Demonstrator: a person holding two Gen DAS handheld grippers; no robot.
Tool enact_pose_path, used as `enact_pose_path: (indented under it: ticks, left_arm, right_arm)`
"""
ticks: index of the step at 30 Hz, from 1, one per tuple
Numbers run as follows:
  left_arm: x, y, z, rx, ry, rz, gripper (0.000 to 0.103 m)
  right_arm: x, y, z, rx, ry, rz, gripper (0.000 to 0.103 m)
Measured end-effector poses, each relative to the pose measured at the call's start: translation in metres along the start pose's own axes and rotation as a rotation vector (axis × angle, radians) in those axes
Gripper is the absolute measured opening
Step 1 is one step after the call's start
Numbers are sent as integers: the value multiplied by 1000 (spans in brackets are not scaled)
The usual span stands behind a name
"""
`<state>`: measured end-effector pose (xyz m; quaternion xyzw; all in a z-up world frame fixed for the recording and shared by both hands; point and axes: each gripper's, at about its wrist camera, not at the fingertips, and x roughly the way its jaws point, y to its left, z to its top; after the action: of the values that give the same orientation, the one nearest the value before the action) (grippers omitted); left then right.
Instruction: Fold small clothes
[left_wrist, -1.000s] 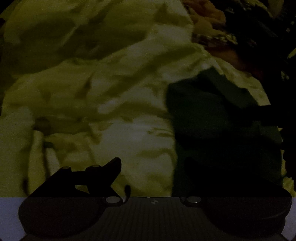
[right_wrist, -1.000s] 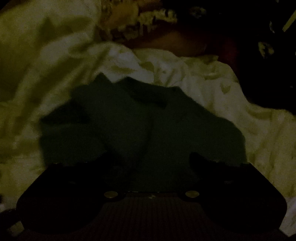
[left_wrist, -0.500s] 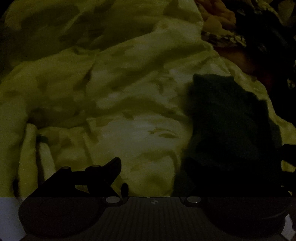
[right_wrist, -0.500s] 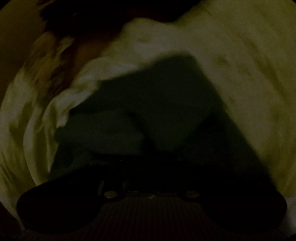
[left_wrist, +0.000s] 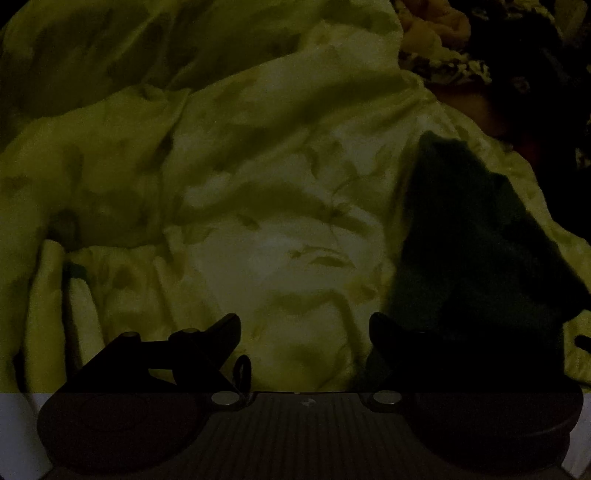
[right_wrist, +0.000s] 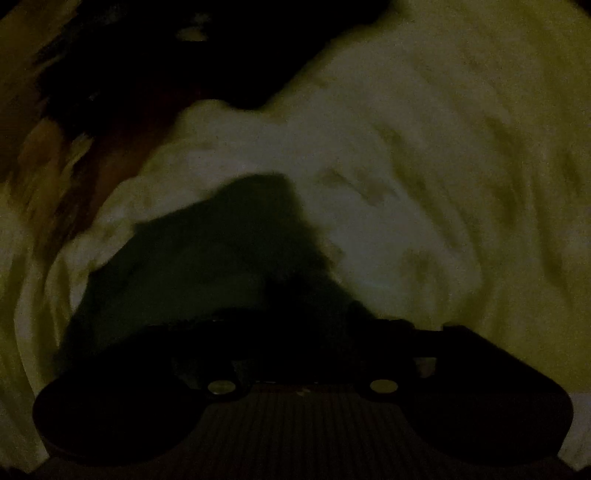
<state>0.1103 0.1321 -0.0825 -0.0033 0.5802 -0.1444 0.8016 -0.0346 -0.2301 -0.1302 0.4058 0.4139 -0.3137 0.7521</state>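
The dark garment (left_wrist: 472, 236) has shifted right; left gripper (left_wrist: 304, 328) fingers apart, right gripper (right_wrist: 295, 332) unclear.

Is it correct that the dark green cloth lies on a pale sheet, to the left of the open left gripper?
Not quite. In the left wrist view the dark green cloth lies on the pale sheet to the right of the open left gripper, not the left.
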Motion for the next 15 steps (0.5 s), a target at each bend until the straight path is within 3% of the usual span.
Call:
enact_pose_path:
  ticks: [3,7,9,11,12,15]
  left_arm:
    - [0,-2,0,3,-5,-7,103]
    - [1,-19,-2,107,-13,-1,103]
    - [2,-29,-5,158,-18,9,103]
    - [2,-38,-9,208,-34,22,103]
    - [2,-43,-11,240,-37,24,103]
    - [4,-56,-17,314,-32,23,103]
  right_arm:
    - [-8,17,-7,-166,-25,-49,80]
    - [-24,40,-22,-427,-156,-166,83]
    - [-25,36,-20,-415,-154,-211,84]
    - [-36,28,-14,-306,-180,-182,84]
    - [-36,32,-12,-316,-192,-144,84]
    - [-35,71,-23,-599,-243,-107,84]
